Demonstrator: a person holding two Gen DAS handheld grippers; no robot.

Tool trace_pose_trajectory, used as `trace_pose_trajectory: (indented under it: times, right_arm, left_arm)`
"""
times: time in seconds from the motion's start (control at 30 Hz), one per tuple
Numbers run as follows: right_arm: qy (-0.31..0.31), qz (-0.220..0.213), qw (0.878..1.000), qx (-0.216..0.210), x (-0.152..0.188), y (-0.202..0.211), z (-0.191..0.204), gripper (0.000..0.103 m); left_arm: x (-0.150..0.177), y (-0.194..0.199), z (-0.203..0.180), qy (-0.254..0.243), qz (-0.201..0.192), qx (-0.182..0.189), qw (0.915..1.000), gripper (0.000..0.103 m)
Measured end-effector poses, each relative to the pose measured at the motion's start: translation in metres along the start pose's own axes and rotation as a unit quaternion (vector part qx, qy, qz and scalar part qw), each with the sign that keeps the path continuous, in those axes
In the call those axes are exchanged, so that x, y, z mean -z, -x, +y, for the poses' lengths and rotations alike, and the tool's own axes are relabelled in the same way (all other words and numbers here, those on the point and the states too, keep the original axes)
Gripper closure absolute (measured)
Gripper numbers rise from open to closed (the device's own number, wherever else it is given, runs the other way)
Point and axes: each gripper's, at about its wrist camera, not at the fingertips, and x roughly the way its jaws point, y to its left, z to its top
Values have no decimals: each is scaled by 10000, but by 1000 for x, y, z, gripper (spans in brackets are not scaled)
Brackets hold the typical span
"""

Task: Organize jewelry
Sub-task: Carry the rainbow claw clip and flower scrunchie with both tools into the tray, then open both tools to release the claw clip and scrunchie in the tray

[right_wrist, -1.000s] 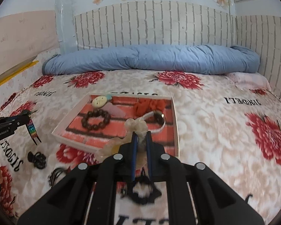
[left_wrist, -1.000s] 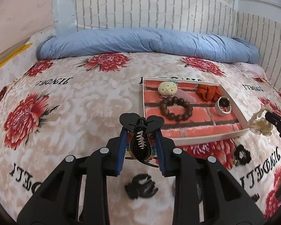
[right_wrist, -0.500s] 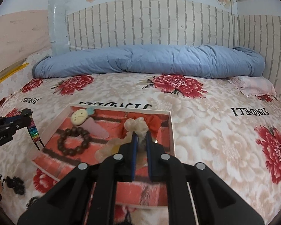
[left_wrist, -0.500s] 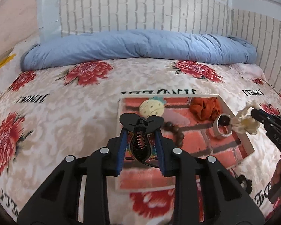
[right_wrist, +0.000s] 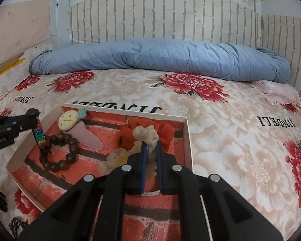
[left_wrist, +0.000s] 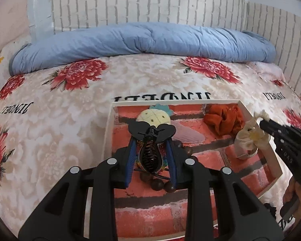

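1. Both grippers hover over tray (right_wrist: 187, 132): left gripper (left_wrist: 150, 150) clamps black claw clip (left_wrist: 150, 156); right gripper (right_wrist: 150, 150) clamps cream flower clip (right_wrist: 146, 134).
2. Bead bracelet (right_wrist: 59, 152) lies under the left gripper's fingers in left view, partly hidden.
3. Dark items (right_wrist: 2, 202) beside tray, cut off.

Bare tray (right_wrist: 148, 217) floor nearside; bead bracelet (right_wrist: 59, 150), scrunchie (right_wrist: 166, 132) beyond.

Most of the wooden bead bracelet (left_wrist: 166, 184) is tucked behind the left gripper (left_wrist: 150, 156) in the left wrist view, only a few beads poke out. From the right wrist, the near end of the tray (right_wrist: 187, 140) disappears under the right gripper (right_wrist: 150, 152), and whatever dark stuff (right_wrist: 16, 224) sits at the bottom-left edge is cut off, can't tell what it is.
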Motion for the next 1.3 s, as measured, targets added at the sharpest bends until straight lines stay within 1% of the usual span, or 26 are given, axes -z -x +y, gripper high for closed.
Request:
trace_pose_trajectory:
  times: [0.1,0.17,0.3,0.37,0.5,0.57,0.67,0.77,0.9,0.97,1.0,1.03,1.07,1.13,1.17,1.2,1.23,1.3]
  right_arm:
    - [73,76,9999,41,3,-9,3,93]
    - [62,121,9999,43,5,-14,3,93]
    - [-77,52,10000,-23,3,-11,-1,93]
    - [-96,19,9999,-38,2,-10,-2,93]
    - [-117,102,9998,-89,2,-15,-1,93]
    - [-132,50,9999,-58,-3,-12,-1,90]
    - [-197,-2,9998,-71,-8,-11,0,90]
    - [-164,30,9998,-90,-6,-18,4,89]
    - [-365,-41,9991,-190,-4,-17,1,89]
    - [-373,-82,9991,-187,-5,-14,1,89]
    - [-357,-95,9992,-183,-5,-14,1,89]
    - [-344,-101,9992,-184,-5,-13,2,89]
    - [-339,-101,9992,-181,-5,-13,3,89]
    - [-325,-108,9993,-155,-5,-12,4,83]
    - [-312,-112,9994,-136,-5,-11,4,77]
    - [-297,-133,9994,-103,-5,-10,4,72]
    - [-289,-151,9994,-85,-5,-9,4,70]
    - [-274,-176,9995,-50,-5,-7,5,62]
  left_arm:
    - [0,-4,-6,-127,-55,-87,9999,75]
    - [0,-7,-6,-113,-83,-90,9999,75]
    - [0,-12,-1,-54,-112,-167,9998,75]
    - [0,-12,1,-16,-135,-155,9998,76]
    - [0,-13,2,7,-149,-157,9998,75]
    - [0,-13,2,2,-155,-157,9998,75]
    - [0,-13,2,1,-159,-165,9997,74]
    - [0,-13,3,6,-194,-181,9996,74]
    - [0,-14,5,36,-199,-162,9997,73]
    - [1,-12,4,12,-234,-193,9995,66]
    - [1,-11,3,8,-252,-208,9995,60]
    - [1,-11,3,3,-274,-222,9994,55]
    - [1,-9,3,-8,-307,-231,9993,55]
    - [1,-6,2,-14,-352,-243,9991,50]
    - [1,-5,3,6,-373,-244,9990,47]
    - [1,-4,4,21,-378,-254,9990,41]
    - [2,-4,5,26,-383,-267,9989,37]
    - [3,-3,6,26,-385,-294,9988,34]
